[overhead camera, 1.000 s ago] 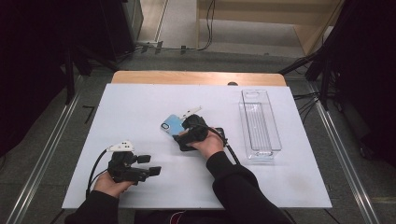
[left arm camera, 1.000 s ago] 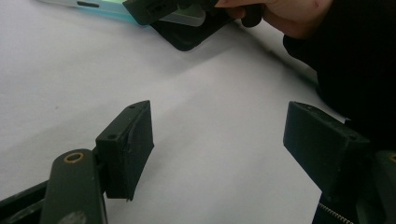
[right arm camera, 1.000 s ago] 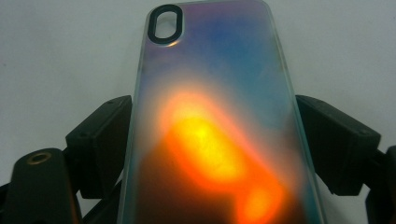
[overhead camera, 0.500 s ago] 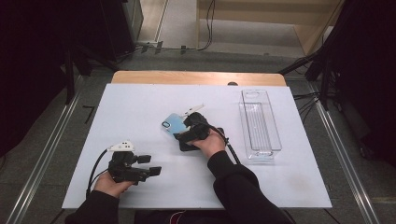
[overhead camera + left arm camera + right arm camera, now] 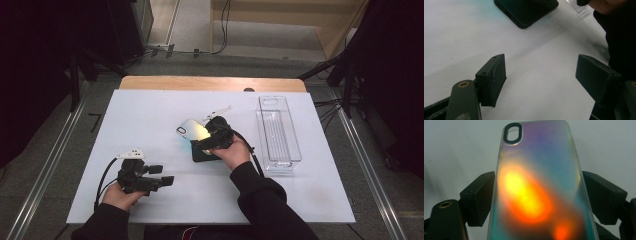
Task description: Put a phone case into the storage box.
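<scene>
- While the right hand-held gripper (image 5: 206, 141) clamps the iridescent phone case (image 5: 537, 185) by its long edges, it tilts clear of the dark phone (image 5: 202, 152).
- Left hand-held gripper (image 5: 167, 180) rests released on the near-left tabletop (image 5: 150, 115), spare.

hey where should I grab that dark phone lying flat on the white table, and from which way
Judging by its pose, take the dark phone across its two long edges, from above, jaws pointing down. It lies flat, so only the thin sides offer a hold. The right gripper is shut on the iridescent phone case just over it; the open left gripper, off to the phone's side, looks the freer one to use.
</scene>
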`<action>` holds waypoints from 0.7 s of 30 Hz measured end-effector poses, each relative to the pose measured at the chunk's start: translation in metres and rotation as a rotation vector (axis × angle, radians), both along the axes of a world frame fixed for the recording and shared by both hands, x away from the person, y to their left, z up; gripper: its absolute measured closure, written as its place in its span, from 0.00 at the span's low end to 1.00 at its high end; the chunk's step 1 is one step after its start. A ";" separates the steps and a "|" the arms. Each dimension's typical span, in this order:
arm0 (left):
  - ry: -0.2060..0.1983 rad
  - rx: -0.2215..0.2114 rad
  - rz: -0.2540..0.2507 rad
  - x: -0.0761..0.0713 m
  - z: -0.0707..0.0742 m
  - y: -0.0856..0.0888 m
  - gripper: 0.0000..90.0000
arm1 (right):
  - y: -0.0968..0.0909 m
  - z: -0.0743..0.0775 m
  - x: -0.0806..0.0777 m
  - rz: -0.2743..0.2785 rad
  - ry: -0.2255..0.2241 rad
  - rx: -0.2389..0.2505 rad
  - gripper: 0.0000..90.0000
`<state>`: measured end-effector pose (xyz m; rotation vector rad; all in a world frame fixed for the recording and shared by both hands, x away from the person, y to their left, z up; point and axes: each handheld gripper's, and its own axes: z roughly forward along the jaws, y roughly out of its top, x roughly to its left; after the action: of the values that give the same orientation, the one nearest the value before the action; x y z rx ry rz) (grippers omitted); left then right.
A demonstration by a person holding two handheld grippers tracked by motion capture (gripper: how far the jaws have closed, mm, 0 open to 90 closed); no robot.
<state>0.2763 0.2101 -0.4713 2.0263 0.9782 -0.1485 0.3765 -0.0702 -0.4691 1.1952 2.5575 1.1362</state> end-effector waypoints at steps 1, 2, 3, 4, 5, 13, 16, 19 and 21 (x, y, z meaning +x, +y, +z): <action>0.003 0.003 -0.001 0.001 0.000 -0.001 0.28 | -0.001 0.002 -0.003 0.000 0.000 0.003 0.17; 0.003 0.001 -0.003 0.001 0.000 -0.002 0.28 | -0.003 0.003 -0.004 0.002 0.005 0.006 0.16; 0.002 0.001 -0.002 0.002 0.000 -0.002 0.28 | -0.004 0.004 -0.007 0.003 0.005 0.012 0.16; 0.004 -0.002 -0.001 0.002 0.000 -0.003 0.28 | -0.005 0.005 -0.009 0.003 0.008 0.013 0.16; 0.004 -0.005 -0.002 0.003 0.000 -0.004 0.28 | -0.006 0.006 -0.012 0.009 0.012 0.011 0.16; 0.017 -0.020 0.009 0.007 0.003 -0.008 0.28 | -0.019 0.012 -0.029 0.012 0.026 0.029 0.16; 0.012 -0.030 0.027 0.010 0.009 -0.010 0.28 | -0.026 0.013 -0.036 0.001 0.044 0.052 0.16; 0.007 -0.040 0.031 0.013 0.015 -0.014 0.28 | -0.034 0.011 -0.044 -0.019 0.067 0.080 0.16; 0.003 -0.046 0.028 0.016 0.019 -0.017 0.28 | -0.039 0.009 -0.050 -0.037 0.075 0.101 0.16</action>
<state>0.2923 0.1931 -0.4525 1.9702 0.9957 -0.1573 0.3269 -0.1091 -0.4598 1.3261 2.5481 1.2499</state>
